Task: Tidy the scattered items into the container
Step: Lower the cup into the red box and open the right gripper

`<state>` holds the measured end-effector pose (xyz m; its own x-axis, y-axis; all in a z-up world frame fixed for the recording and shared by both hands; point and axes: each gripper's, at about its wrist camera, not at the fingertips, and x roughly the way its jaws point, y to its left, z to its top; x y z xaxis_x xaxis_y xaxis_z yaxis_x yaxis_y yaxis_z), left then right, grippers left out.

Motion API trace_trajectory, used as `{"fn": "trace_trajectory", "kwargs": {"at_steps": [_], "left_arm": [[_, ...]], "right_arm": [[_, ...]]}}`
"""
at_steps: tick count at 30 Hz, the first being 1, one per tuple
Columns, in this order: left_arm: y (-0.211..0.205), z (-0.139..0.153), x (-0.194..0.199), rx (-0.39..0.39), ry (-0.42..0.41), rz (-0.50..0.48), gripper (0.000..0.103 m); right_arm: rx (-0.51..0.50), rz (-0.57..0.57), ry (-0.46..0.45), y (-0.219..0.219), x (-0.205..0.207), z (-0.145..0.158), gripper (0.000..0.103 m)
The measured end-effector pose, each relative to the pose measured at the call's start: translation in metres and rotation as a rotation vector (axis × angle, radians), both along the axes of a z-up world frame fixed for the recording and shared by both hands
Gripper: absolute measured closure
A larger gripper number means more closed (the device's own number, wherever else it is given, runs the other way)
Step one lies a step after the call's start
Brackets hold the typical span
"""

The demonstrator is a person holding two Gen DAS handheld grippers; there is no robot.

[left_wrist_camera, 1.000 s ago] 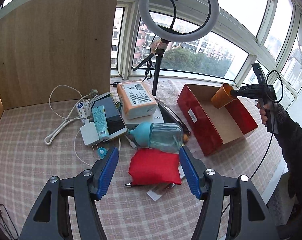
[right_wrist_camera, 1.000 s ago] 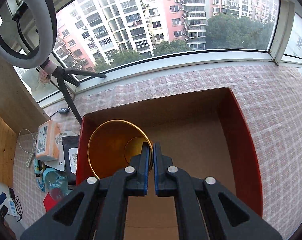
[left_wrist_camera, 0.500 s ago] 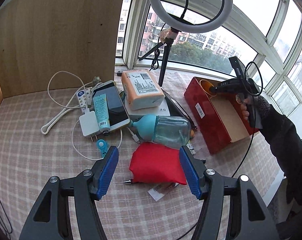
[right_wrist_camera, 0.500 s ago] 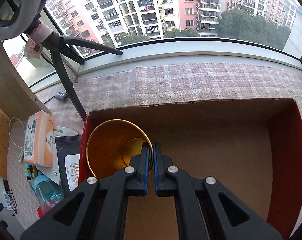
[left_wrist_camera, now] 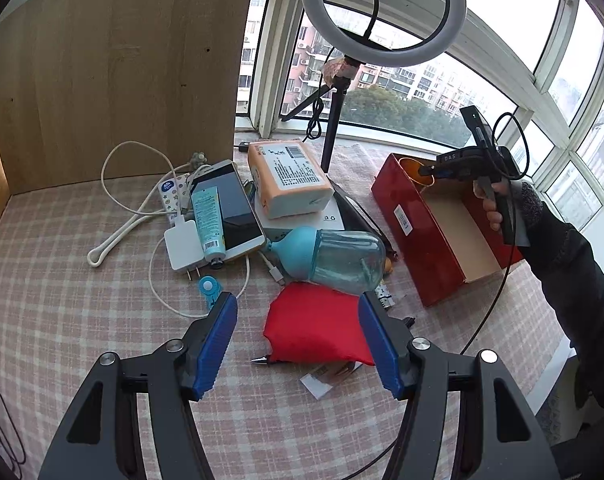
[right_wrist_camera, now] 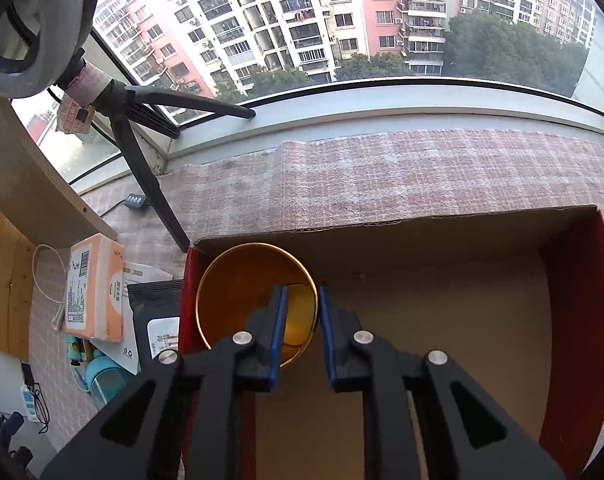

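Observation:
An orange cup (right_wrist_camera: 245, 300) lies in the far left corner of the red box (right_wrist_camera: 574, 320). My right gripper (right_wrist_camera: 302, 336) is open, its jaws a little apart on either side of the cup's rim. In the left wrist view the cup (left_wrist_camera: 412, 168) shows in the box (left_wrist_camera: 414, 236) under the right gripper (left_wrist_camera: 424, 170). My left gripper (left_wrist_camera: 297, 340) is open and empty above a red pouch (left_wrist_camera: 318, 326). Beyond it lie a teal bottle (left_wrist_camera: 334, 256), an orange tissue pack (left_wrist_camera: 287, 178), a phone (left_wrist_camera: 229, 204) and a tube (left_wrist_camera: 207, 220).
A white charger (left_wrist_camera: 181, 244) and cables (left_wrist_camera: 129, 184) lie at the left. A ring light on a tripod (left_wrist_camera: 334, 120) stands behind the pile. A pen (left_wrist_camera: 261, 359) and a small packet (left_wrist_camera: 326, 378) lie near the pouch. A wooden panel (left_wrist_camera: 121, 72) stands at the back left.
My right gripper has carried the cup down into the box's far left corner and has opened off its rim. My left gripper has stayed open above the pouch.

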<state>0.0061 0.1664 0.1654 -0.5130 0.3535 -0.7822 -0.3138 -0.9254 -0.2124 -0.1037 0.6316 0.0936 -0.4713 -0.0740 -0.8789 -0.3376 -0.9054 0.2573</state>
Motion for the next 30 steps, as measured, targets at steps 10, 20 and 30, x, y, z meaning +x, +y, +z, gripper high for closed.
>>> {"fn": "trace_trajectory", "kwargs": {"at_steps": [10,20,30], "left_arm": [[0.002,-0.006,0.003,-0.004,-0.012,-0.007,0.042],[0.003,-0.002,0.006,-0.011,-0.001,-0.007,0.042],[0.004,-0.001,0.009,-0.002,0.006,-0.014,0.042]], "right_arm": [[-0.090,-0.031,0.013,0.005,0.029,-0.008,0.080],[-0.150,-0.058,0.001,0.000,0.007,-0.025,0.084],[-0.176,-0.065,0.087,0.008,0.018,0.001,0.072]]}}
